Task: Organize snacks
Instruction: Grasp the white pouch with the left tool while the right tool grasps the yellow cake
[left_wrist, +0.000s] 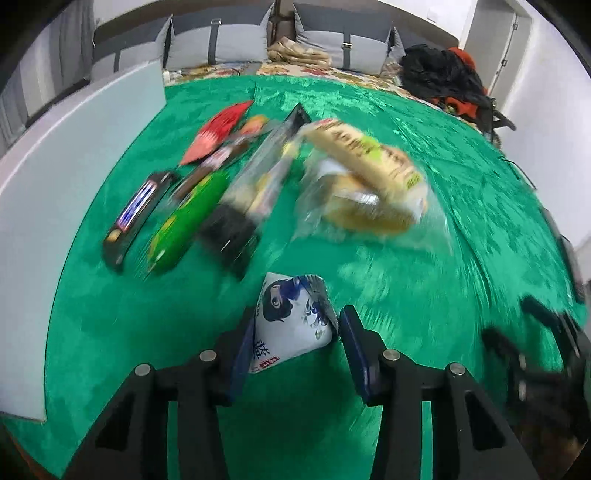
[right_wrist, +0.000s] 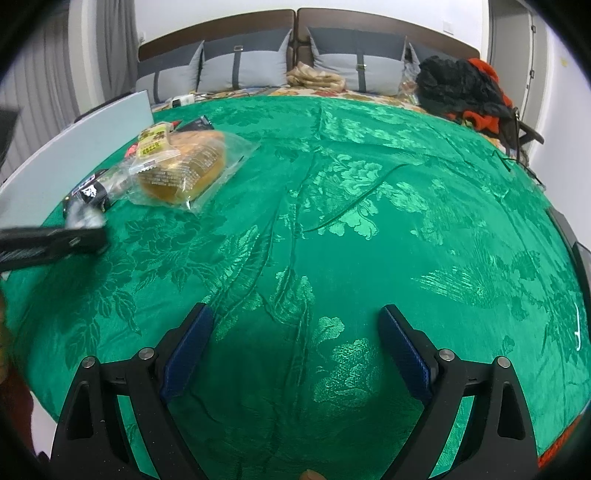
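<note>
- The left tongs (left_wrist: 297, 332) grip a small white packet (left_wrist: 291, 321) with a blue cartoon face; the blue pads (left_wrist: 243, 350) press on its two sides. It stands nearly upright, its crimped top edge pointing away from the camera, tilted a little to the right.
- Beyond it, on the green cloth (left_wrist: 424, 295) covering the surface, the other snacks lie in a rough row, their long axes running from near left to far right.
- From the left: a dark bar (left_wrist: 136, 218) with a blue and white label, a green packet (left_wrist: 188, 221), then a clear packet (left_wrist: 251, 192) with a black near end. These three lie side by side, close or touching; blur hides exactly where.
- Behind them lie a red packet (left_wrist: 218, 133) and a brown wrapper (left_wrist: 218, 158).
- To the right, a bun in a clear bag (right_wrist: 184, 166) lies flat, with a yellow-labelled packet (right_wrist: 155, 144) resting on its left end.
- The right tongs (right_wrist: 295, 347) stand wide open over bare cloth, holding nothing, well apart from the snacks.
- In the right wrist view, the left tongs show as a blurred dark bar at the left edge.
</note>
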